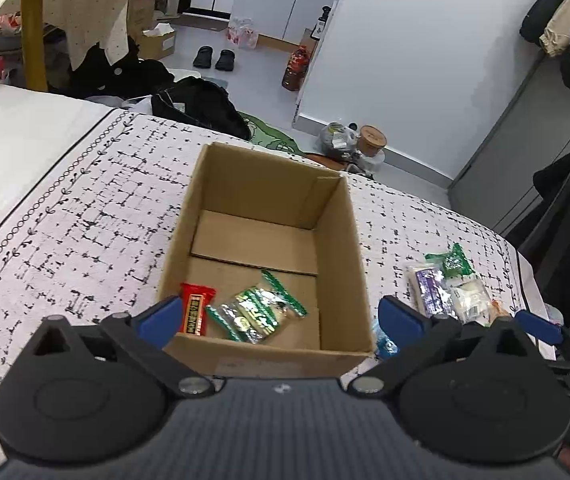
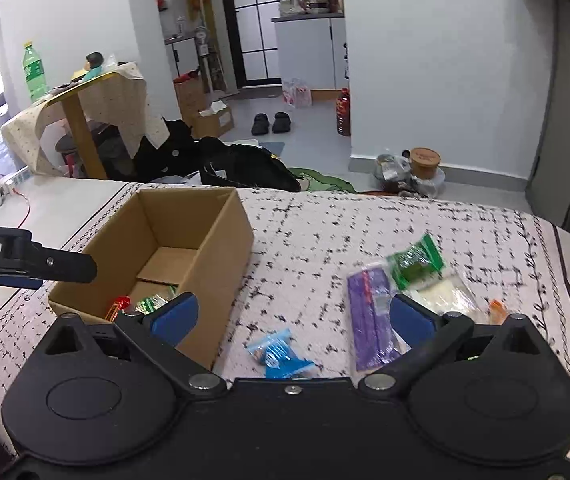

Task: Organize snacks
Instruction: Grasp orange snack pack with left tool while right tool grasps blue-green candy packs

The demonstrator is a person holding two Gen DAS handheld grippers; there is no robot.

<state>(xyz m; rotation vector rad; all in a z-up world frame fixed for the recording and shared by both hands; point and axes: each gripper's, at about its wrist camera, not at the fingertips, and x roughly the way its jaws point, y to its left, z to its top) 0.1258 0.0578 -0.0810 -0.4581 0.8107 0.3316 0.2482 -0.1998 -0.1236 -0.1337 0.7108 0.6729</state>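
Note:
An open cardboard box point(image 1: 337, 220) stands on the patterned bed cover; it also shows in the right wrist view point(image 2: 225, 248). Inside lie a red snack bar point(image 1: 195, 312) and green-silver packets point(image 1: 257, 312). My left gripper point(image 1: 281, 316) is open and empty above the box's near edge. My right gripper point(image 2: 291, 316) is open and empty above a blue packet point(image 2: 277, 354). To the right of the box lie a purple packet point(image 2: 369, 312), a green packet point(image 2: 415, 262), a white packet point(image 2: 445, 294) and an orange piece point(image 2: 499, 310).
The bed cover point(image 2: 325, 220) ends at an edge beyond the box. Past it, the floor holds black bags point(image 2: 245, 168), slippers point(image 2: 271, 122), a red bottle point(image 2: 343, 112) and a brown tub point(image 2: 425, 162). A draped yellow table point(image 2: 81, 120) stands at the left.

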